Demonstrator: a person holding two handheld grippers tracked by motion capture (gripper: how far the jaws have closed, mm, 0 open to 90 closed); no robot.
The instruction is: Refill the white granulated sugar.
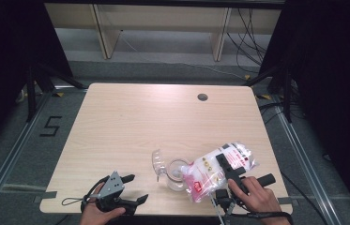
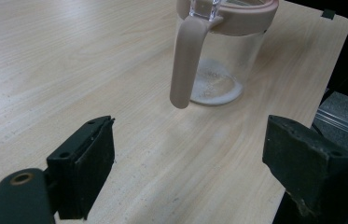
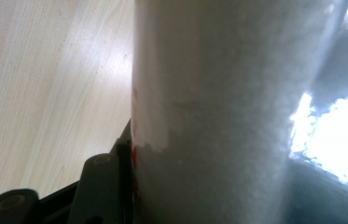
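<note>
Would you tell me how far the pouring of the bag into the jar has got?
Done: jar open, thin white layer at its bottom. In hand: right gripper clamps the tilted bag over the jar. Left: most of the bag still full; left gripper idle, open.

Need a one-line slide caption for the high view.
Right gripper tips a white-and-red plastic bag over a clear jug with its lid flipped open; left gripper rests open on the wooden table.

Read one sign only: a black "5" [image 1: 50, 126] marked on the floor, left of frame. Print on the bag [image 1: 210, 171] too small to read.
</note>
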